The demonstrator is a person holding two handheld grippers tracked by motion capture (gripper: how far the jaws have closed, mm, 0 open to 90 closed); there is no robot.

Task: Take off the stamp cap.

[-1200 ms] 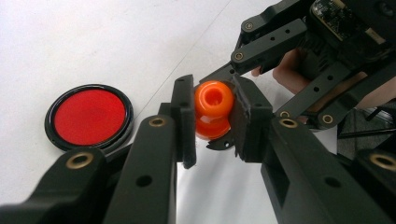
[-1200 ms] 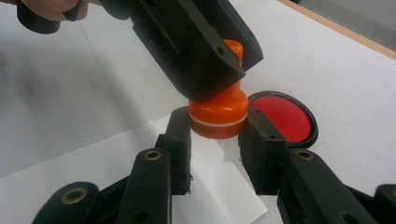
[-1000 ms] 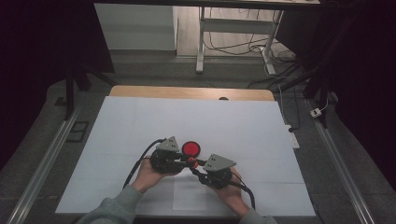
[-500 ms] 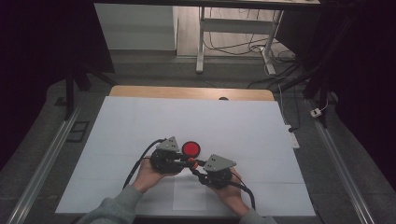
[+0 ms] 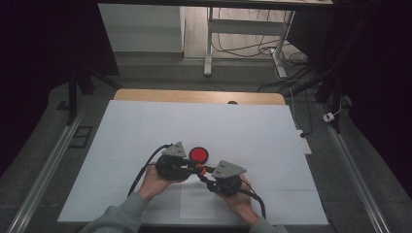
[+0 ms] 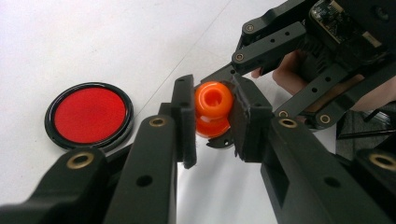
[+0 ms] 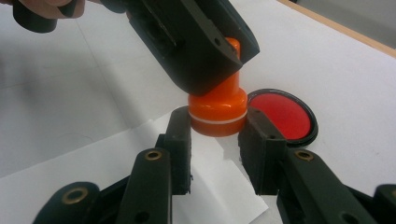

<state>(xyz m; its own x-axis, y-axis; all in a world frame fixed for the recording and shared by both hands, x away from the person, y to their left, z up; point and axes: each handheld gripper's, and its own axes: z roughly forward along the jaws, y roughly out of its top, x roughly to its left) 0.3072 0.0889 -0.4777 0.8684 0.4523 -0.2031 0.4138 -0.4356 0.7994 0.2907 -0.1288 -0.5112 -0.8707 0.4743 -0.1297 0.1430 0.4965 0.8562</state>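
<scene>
An orange stamp [image 5: 198,169] with a white band is held between both grippers just above the white table. In the left gripper view my left gripper [image 6: 212,116] is shut on the stamp's [image 6: 213,107] rounded handle. In the right gripper view my right gripper [image 7: 217,123] is shut on the stamp's [image 7: 217,109] wide base, and the left gripper's jaw [image 7: 196,42] covers the handle from above. A round red ink pad [image 5: 198,155] in a black rim lies open on the table just beyond the stamp, also seen as the ink pad [image 6: 89,115] [image 7: 285,114] in both gripper views.
A loose white sheet [image 5: 197,201] lies on the table cover [image 5: 145,126] under the grippers. A wooden table edge [image 5: 194,96] runs along the far side. Metal rails [image 5: 46,170] flank the table, and cables [image 5: 311,77] lie on the floor beyond.
</scene>
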